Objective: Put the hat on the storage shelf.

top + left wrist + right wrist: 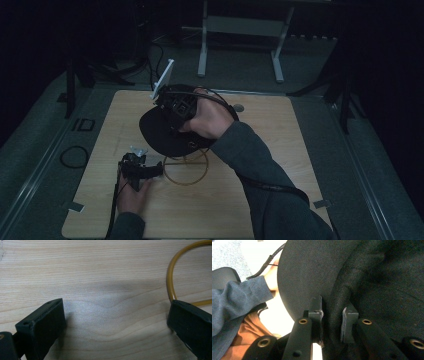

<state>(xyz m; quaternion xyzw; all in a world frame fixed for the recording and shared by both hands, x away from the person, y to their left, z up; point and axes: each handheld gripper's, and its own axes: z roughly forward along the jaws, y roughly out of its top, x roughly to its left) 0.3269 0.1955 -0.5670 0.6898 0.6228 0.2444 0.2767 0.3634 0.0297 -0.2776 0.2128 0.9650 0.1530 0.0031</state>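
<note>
The right gripper (332, 322) has its two black jaws pinched on a fold of a black fabric cap (367, 277), the cloth bunched tight between the pads where the crown meets the flat brim. In the high view that right gripper (175, 107) holds the black fabric cap (160, 135) lifted and tilted over the middle of the light wooden table (260, 150), its brim hanging toward the person's side. The left gripper (116, 322) has its jaws spread wide over bare wood, with nothing between them; one jaw stands just beside a thin yellow-brown ring (172, 277) lying flat on the table. From above, the left gripper (142, 170) rests low on the table near the front, with the ring (186, 170) just beside it and partly under the cap's brim.
</note>
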